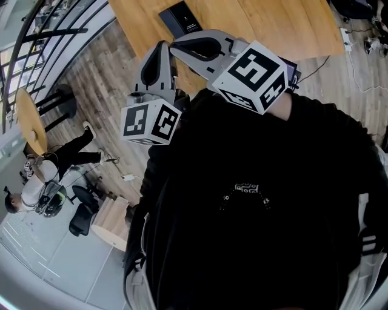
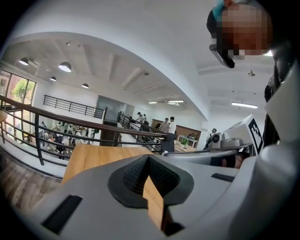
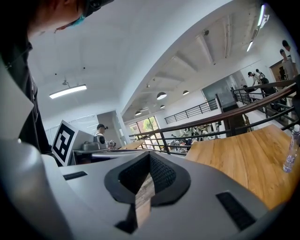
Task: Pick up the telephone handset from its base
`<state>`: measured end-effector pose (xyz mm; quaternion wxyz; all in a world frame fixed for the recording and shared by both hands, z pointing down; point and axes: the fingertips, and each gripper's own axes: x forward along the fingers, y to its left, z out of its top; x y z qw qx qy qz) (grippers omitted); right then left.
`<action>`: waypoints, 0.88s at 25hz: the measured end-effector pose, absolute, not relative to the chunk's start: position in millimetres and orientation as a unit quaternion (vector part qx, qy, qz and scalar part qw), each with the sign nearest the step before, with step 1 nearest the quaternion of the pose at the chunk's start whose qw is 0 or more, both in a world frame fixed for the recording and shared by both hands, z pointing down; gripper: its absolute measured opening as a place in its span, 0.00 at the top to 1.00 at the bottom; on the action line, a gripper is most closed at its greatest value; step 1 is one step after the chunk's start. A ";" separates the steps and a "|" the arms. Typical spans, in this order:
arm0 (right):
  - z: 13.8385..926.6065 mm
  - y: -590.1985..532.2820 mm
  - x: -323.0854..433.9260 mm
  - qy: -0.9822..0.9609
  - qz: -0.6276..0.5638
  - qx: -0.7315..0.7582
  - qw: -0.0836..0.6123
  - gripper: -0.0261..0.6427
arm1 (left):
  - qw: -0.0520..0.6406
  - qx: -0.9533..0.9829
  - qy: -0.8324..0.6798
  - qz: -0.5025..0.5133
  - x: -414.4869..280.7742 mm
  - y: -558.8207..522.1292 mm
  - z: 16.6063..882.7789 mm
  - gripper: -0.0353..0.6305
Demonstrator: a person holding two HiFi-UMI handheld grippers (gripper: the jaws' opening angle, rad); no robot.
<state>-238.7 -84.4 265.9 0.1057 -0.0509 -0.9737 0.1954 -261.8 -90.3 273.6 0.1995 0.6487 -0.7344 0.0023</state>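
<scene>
Plainly, the reach for the phone is not under way. On the left, the left gripper is held close in front of the person's dark top, its jaws clenched on nothing, and only the wooden table shows past its pads. Just right of it and farther off, a dark flat device lies on the table. It may be the telephone's base, but I cannot make out the telephone handset in any view, so its place is uncertain. Further right, the right gripper sits beside its partner, likewise clamped together and empty. Both seem parked near the chest as a carrying pose, and the jaws would need to spread before any grasp.
</scene>
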 end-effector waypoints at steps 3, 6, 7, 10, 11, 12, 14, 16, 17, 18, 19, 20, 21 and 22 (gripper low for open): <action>266.4 -85.6 -259.3 -0.974 0.192 -0.043 0.111 0.94 | 0.200 0.654 -0.729 -0.002 -282.1 -91.9 274.4 0.94; 269.6 -87.4 -274.6 -0.974 0.190 -0.032 0.122 0.94 | 0.204 0.663 -0.721 -0.006 -297.1 -94.4 277.9 0.94; 271.6 -88.5 -278.5 -0.973 0.190 -0.028 0.127 0.94 | 0.206 0.666 -0.717 -0.009 -300.8 -95.7 280.1 0.94; 279.0 -89.8 -288.2 -0.971 0.191 -0.016 0.143 0.94 | 0.216 0.678 -0.703 -0.017 -309.6 -97.5 288.1 0.94; 281.3 -90.5 -290.6 -0.970 0.193 -0.014 0.146 0.94 | 0.219 0.682 -0.698 -0.018 -311.8 -98.5 290.5 0.94; 283.5 -91.7 -292.3 -0.969 0.194 -0.012 0.150 0.94 | 0.222 0.686 -0.692 -0.019 -313.2 -100.0 292.8 0.94; 288.0 -94.1 -295.1 -0.968 0.194 -0.006 0.157 0.94 | 0.228 0.695 -0.681 -0.023 -315.6 -103.3 297.5 0.94; 293.5 -94.3 -301.4 -0.967 0.193 0.002 0.167 0.94 | 0.234 0.704 -0.671 -0.026 -321.2 -104.2 303.4 0.94; 296.5 -93.1 -305.4 -0.966 0.193 0.006 0.171 0.94 | 0.237 0.707 -0.666 -0.027 -325.0 -103.2 306.6 0.94; 299.5 -91.4 -309.0 -0.965 0.194 0.011 0.176 0.94 | 0.239 0.710 -0.661 -0.029 -328.4 -101.6 309.7 0.94; 302.4 -89.4 -311.7 -0.964 0.195 0.015 0.180 0.94 | 0.242 0.713 -0.657 -0.030 -330.9 -99.6 312.7 0.94; 305.3 -87.4 -313.3 -0.963 0.195 0.019 0.184 0.94 | 0.244 0.716 -0.654 -0.032 -332.3 -97.7 315.7 0.94; 308.3 -85.8 -313.8 -0.962 0.195 0.023 0.189 0.94 | 0.246 0.719 -0.649 -0.034 -332.5 -96.3 318.8 0.94; 311.3 -84.7 -313.3 -0.961 0.193 0.027 0.195 0.94 | 0.248 0.722 -0.644 -0.037 -331.6 -95.6 322.1 0.94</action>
